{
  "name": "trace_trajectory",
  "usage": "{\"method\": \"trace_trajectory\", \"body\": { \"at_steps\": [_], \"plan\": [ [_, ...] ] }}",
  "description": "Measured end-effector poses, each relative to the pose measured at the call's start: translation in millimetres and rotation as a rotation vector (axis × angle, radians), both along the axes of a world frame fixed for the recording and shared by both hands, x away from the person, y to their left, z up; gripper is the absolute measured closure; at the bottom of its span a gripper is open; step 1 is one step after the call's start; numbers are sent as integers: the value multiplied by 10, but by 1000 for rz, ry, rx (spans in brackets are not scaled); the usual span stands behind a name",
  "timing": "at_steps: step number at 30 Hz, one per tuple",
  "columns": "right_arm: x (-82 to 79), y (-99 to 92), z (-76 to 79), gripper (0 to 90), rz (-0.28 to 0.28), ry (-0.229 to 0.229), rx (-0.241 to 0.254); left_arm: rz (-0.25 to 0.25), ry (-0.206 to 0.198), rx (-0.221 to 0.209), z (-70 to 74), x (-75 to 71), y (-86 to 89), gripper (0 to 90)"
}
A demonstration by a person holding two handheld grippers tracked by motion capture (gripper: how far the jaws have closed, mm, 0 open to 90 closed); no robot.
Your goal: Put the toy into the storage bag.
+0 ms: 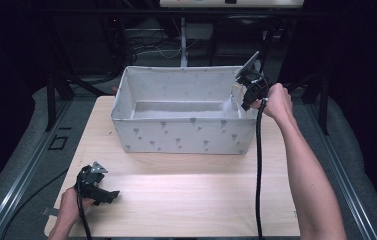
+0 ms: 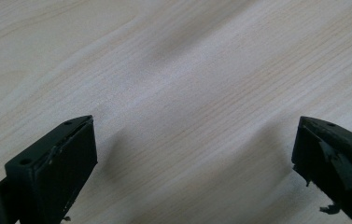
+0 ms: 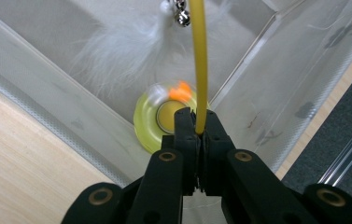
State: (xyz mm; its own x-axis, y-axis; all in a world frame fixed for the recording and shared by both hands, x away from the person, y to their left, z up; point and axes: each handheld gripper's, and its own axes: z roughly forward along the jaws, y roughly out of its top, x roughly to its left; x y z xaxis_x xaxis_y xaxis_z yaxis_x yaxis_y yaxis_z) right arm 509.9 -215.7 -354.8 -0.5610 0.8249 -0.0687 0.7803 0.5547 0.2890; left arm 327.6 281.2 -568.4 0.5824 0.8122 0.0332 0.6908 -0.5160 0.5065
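Note:
My right gripper [image 3: 195, 116] is shut on a thin yellow rod [image 3: 199, 56] of a feather toy, held over the right end of a pale fabric bin [image 1: 183, 132]. White feathers [image 3: 117, 46] and a small metal bell [image 3: 181, 17] hang at the rod's far end, inside the bin. Below the jaws, in the bin's corner, I see a yellow ring-shaped disc [image 3: 150, 126] with an orange bit [image 3: 179, 92] on it. From above, the right gripper [image 1: 241, 97] sits at the bin's right rim. My left gripper [image 1: 110, 195] lies low over the table's front left, open, with bare wood [image 2: 164, 56] between its jaws.
The bin stands across the back half of the wooden table [image 1: 186, 200]. Its far wall is taller than the near one. A black cable [image 1: 259, 175] trails from the right gripper down across the table. Dark frames and wiring stand behind the table.

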Motion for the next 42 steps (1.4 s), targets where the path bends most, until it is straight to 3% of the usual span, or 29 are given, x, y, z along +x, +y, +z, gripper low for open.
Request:
{"method": "trace_trajectory", "body": {
  "at_steps": [15,22,30,42],
  "plan": [
    [72,-43,-223,882,-25,91,3,1,-7,-3,5,-4,3,1],
    [69,-65,-245,875,-32,97,13,0,-5,-3,5,-4,3,1],
    [10,-91,-6,696,-32,58,32,-3,-5,-6,8,-3,5,1],
    [-258,-28,481,372,13,-27,85,-3,-5,-5,9,-6,0,1]
  ]
}}
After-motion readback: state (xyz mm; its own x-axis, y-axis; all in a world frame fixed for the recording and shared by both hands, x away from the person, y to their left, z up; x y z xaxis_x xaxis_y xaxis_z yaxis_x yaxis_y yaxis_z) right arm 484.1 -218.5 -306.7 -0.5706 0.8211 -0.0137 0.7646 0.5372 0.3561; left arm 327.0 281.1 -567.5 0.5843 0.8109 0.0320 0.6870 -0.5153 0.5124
